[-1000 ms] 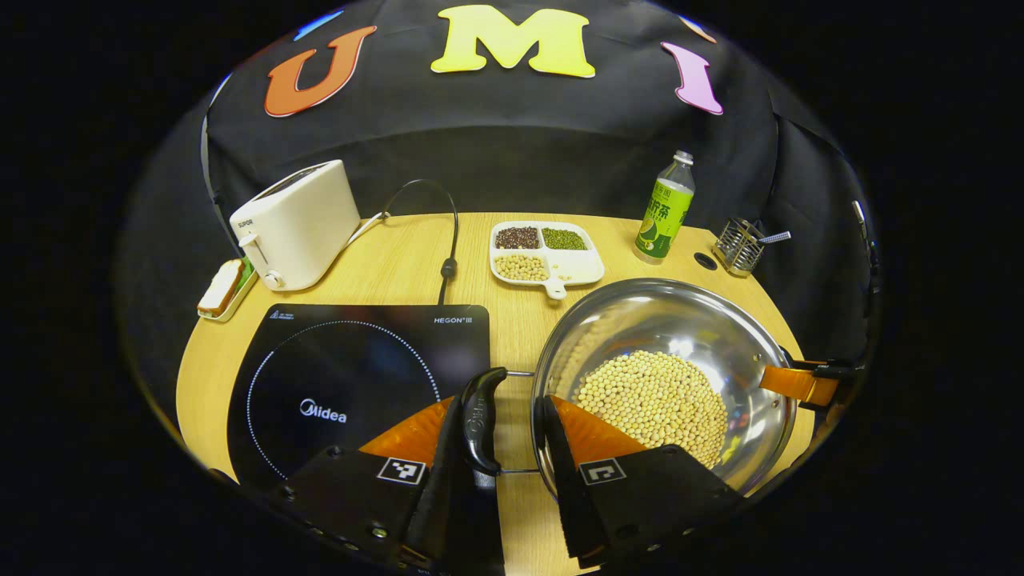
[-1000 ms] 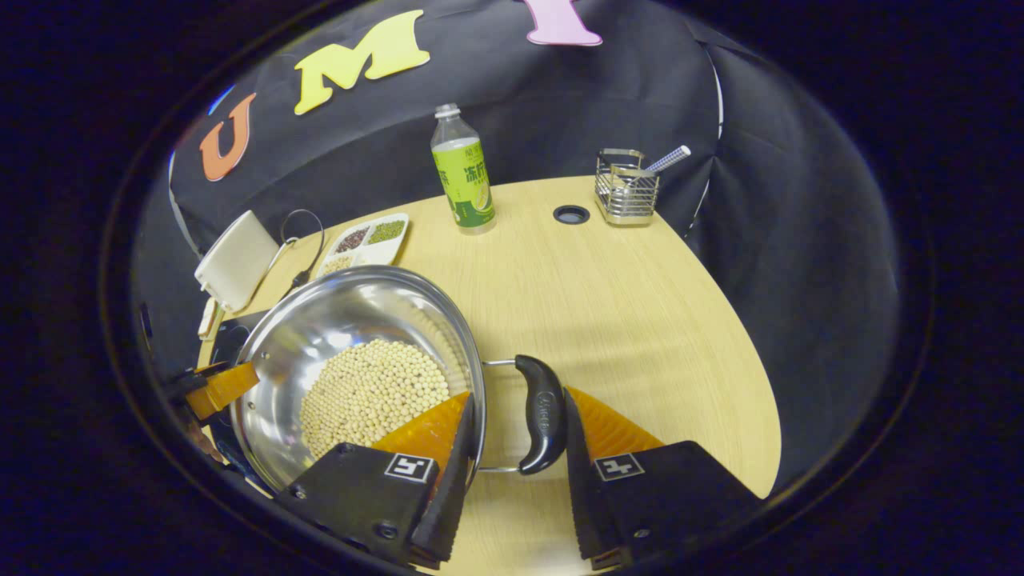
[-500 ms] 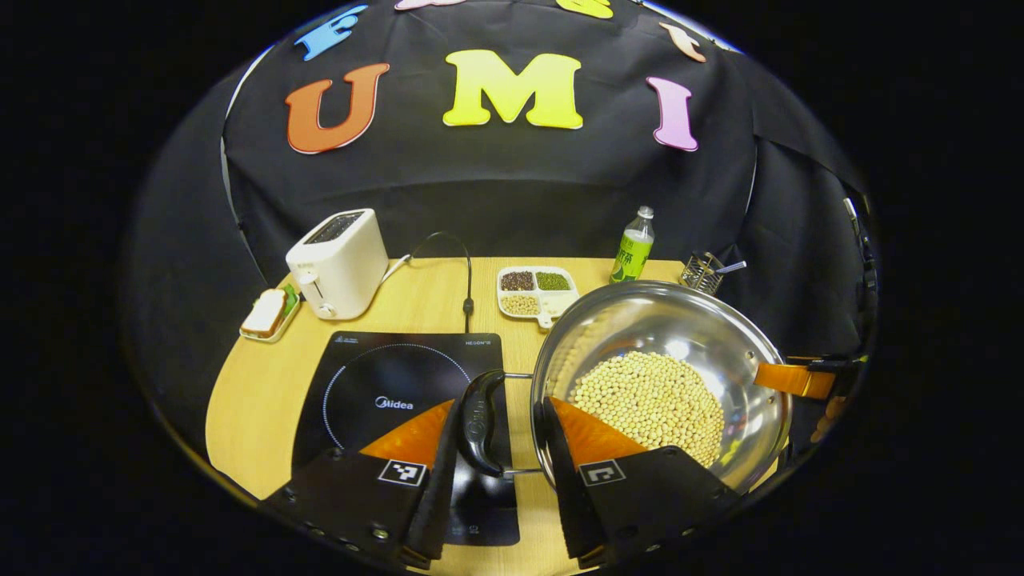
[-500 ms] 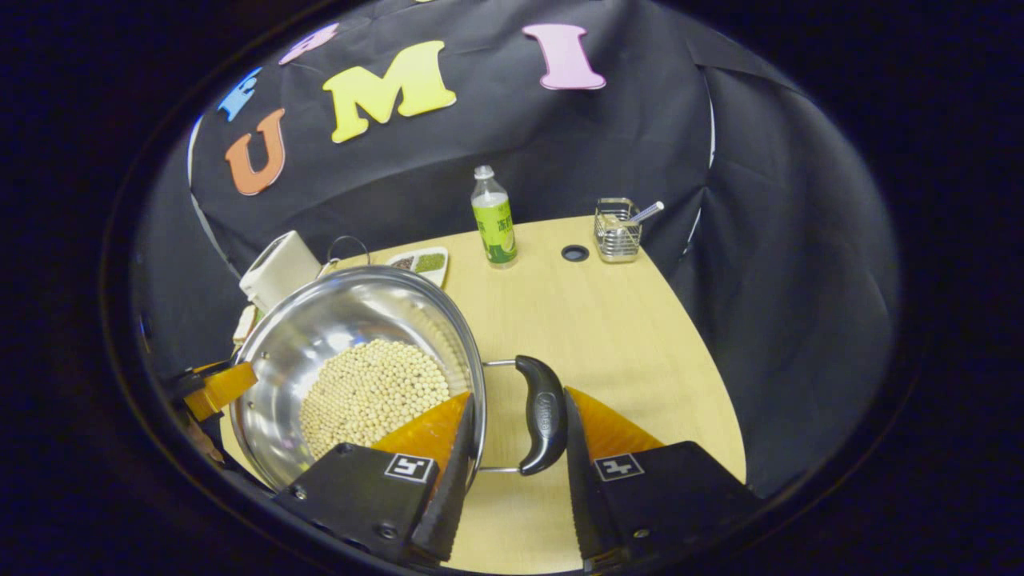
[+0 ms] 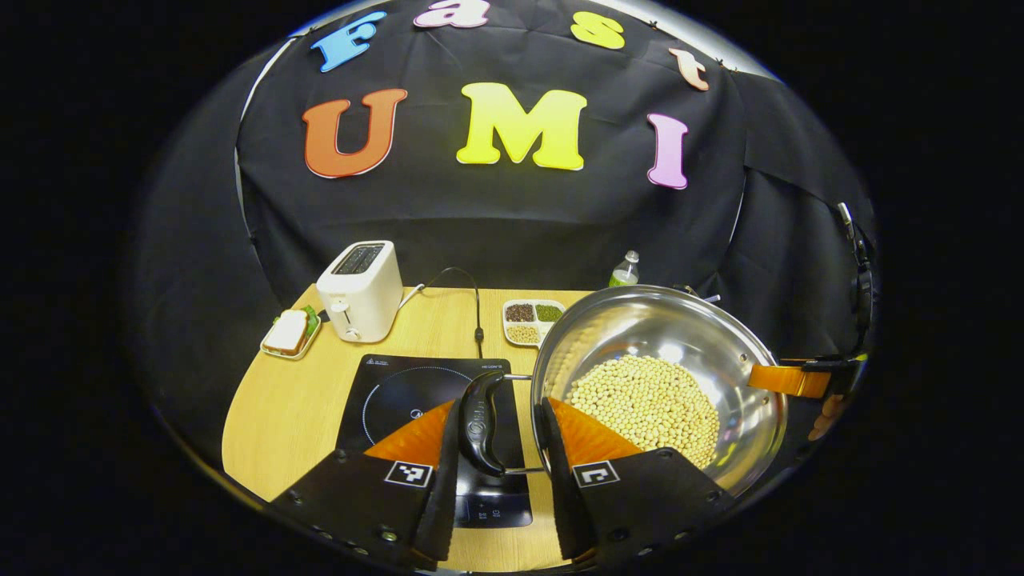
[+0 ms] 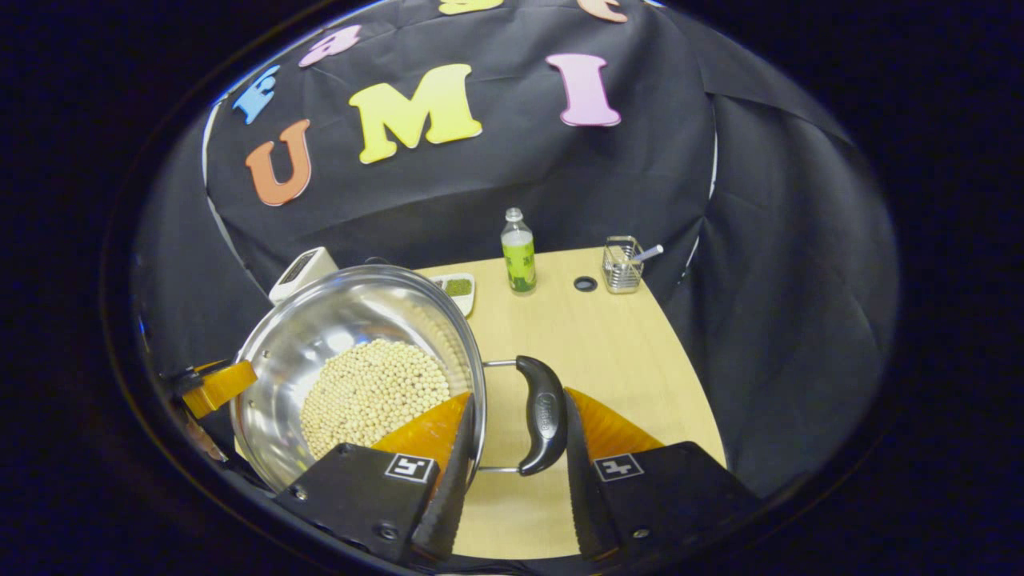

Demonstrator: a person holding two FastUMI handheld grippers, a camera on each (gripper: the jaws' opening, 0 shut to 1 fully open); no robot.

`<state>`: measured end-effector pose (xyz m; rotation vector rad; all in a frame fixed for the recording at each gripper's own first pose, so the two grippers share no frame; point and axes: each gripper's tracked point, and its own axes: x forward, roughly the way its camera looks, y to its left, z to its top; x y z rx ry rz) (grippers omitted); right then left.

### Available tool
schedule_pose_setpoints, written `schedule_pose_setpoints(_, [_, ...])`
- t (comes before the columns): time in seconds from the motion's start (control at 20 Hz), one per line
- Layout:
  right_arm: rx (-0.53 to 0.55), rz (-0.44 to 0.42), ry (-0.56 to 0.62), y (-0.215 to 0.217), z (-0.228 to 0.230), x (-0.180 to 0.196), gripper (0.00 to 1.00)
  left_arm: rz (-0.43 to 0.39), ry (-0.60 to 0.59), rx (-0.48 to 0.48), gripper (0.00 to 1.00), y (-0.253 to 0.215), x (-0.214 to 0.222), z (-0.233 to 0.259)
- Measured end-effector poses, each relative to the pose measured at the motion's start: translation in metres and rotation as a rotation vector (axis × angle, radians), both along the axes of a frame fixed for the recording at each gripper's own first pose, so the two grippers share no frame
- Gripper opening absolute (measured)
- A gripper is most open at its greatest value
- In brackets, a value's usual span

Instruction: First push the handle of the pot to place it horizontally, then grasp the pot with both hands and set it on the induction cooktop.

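A steel pot (image 5: pixel 688 336) with pale beans (image 5: pixel 648 404) in it hangs in the air above the wooden table (image 5: pixel 272 408), level and to the right of the black induction cooktop (image 5: pixel 400 392). My left gripper (image 5: pixel 500 480) is shut across the pot's black left handle (image 5: pixel 480 424) and the rim beside it. In the right gripper view my right gripper (image 6: pixel 512 480) is shut the same way on the other black handle (image 6: pixel 542 416), one finger inside the pot (image 6: pixel 336 320). Each gripper also shows at the far rim: the right gripper (image 5: pixel 800 380), the left gripper (image 6: pixel 212 384).
At the back of the table stand a white toaster (image 5: pixel 360 288), a small plate with a sandwich (image 5: pixel 290 332), a divided dish of beans (image 5: pixel 528 314), a green bottle (image 6: pixel 518 252) and a wire holder (image 6: pixel 624 264). A black cord (image 5: pixel 478 312) runs to the cooktop.
Both grippers have risen with the pot between them, so the table and cooktop now sit farther below. The grips on the handles are unchanged.
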<state>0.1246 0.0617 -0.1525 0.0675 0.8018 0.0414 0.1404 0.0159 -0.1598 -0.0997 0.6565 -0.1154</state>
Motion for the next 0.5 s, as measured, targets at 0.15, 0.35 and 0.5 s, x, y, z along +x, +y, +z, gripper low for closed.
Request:
schedule_pose_setpoints(0.15, [0.004, 0.021, 0.008, 0.026, -0.001, 0.005, 0.58, 0.023, 0.003, -0.001, 0.49, 0.022, 0.002, -0.002])
schedule_pose_setpoints(0.35, [0.023, 0.063, 0.008, 0.07, -0.006, 0.017, 0.58, 0.067, 0.016, 0.006, 0.49, 0.061, 0.002, -0.009])
schedule_pose_setpoints(0.5, [0.032, 0.1, 0.028, 0.107, -0.016, 0.022, 0.58, 0.104, 0.021, 0.005, 0.49, 0.097, 0.002, -0.014])
